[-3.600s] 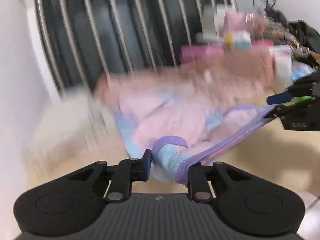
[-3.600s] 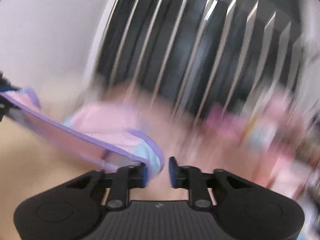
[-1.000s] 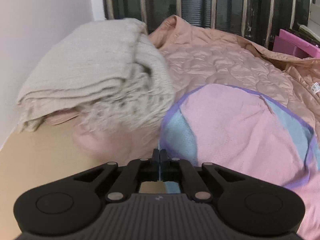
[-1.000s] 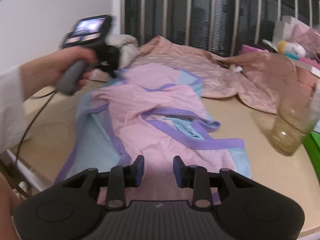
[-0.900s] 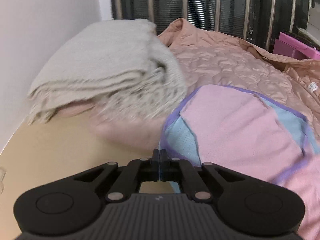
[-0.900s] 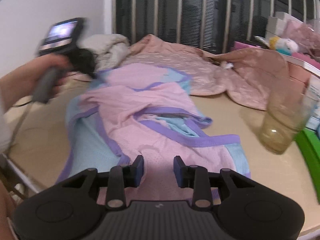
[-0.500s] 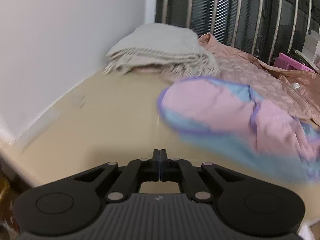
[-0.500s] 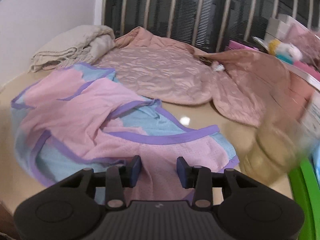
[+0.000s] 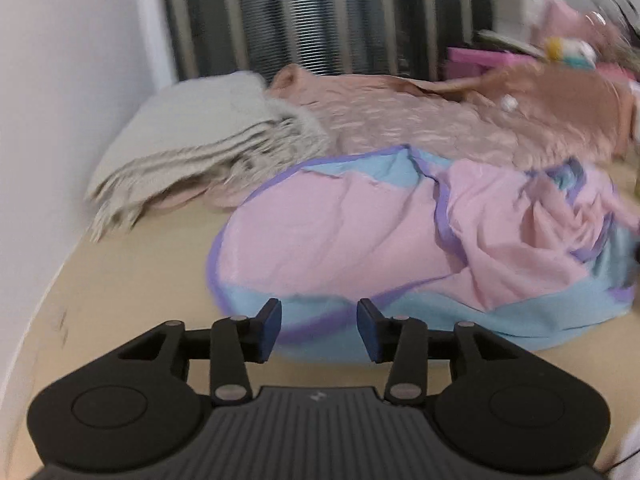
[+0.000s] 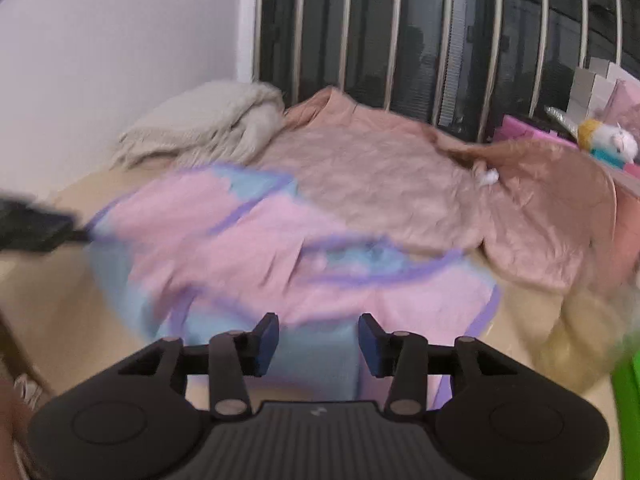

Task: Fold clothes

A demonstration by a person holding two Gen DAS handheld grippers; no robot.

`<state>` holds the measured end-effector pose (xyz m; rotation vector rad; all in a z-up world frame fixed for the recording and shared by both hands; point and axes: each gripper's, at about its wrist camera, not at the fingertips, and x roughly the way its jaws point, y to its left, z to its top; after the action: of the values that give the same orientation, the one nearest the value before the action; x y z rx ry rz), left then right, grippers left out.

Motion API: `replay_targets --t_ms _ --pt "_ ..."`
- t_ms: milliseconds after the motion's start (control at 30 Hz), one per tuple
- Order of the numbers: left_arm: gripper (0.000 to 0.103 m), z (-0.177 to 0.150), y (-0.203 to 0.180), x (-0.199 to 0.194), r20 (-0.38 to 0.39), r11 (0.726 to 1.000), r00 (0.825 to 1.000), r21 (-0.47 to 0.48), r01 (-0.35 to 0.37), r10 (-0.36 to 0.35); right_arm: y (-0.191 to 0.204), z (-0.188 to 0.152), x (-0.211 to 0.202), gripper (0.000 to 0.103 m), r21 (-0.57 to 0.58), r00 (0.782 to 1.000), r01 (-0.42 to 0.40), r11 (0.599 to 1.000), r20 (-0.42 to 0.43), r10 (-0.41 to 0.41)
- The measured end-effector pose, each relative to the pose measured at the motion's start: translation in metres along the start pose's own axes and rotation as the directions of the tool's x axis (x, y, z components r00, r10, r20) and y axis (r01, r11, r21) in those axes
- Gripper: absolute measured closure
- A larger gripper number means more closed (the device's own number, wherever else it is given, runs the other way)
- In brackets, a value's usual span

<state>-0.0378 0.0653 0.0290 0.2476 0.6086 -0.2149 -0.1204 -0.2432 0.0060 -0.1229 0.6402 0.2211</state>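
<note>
Left wrist view: your left gripper (image 9: pixel 318 330) and right gripper (image 10: pixel 318 344) are both opening, empty, above the pink garment (image 9: pixel 340 240) to take its near hem.

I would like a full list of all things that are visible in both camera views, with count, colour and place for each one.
garment: one, pink and light blue with purple edging, crumpled on the table in front of both grippers
quilted cover: one, peach-pink, spread behind the garment
blanket: one, beige with fringe, folded, at the back left by the wall
table: one, cream-yellow, under everything
glass: one, clear yellowish, blurred, on the right
boxes: several, pink and pale, back right; exact count cannot be told
plush toy: one, white and yellow, on the boxes
window bars: many, pale, before dark glass
left hand-held gripper: one, black with blue pads, jaws opening, the garment's hem between them
right hand-held gripper: one, same colours, jaws opening over the garment
</note>
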Motion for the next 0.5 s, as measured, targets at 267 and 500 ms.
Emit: replay_targets --t_ms 267,500 --pt "0.097 -0.012 -0.004 0.003 -0.013 0.999 0.999 0.032 0.040 -0.040 -0.018 -0.023 0.002 0.061 0.129 1.000 -0.009 0.992 -0.012 0.010" --pt "0.101 -0.039 -0.021 -0.038 -0.027 1.000 1.000 0.025 -0.005 0.006 -0.014 -0.023 0.001 0.092 0.094 1.000 -0.018 0.995 -0.014 0.020"
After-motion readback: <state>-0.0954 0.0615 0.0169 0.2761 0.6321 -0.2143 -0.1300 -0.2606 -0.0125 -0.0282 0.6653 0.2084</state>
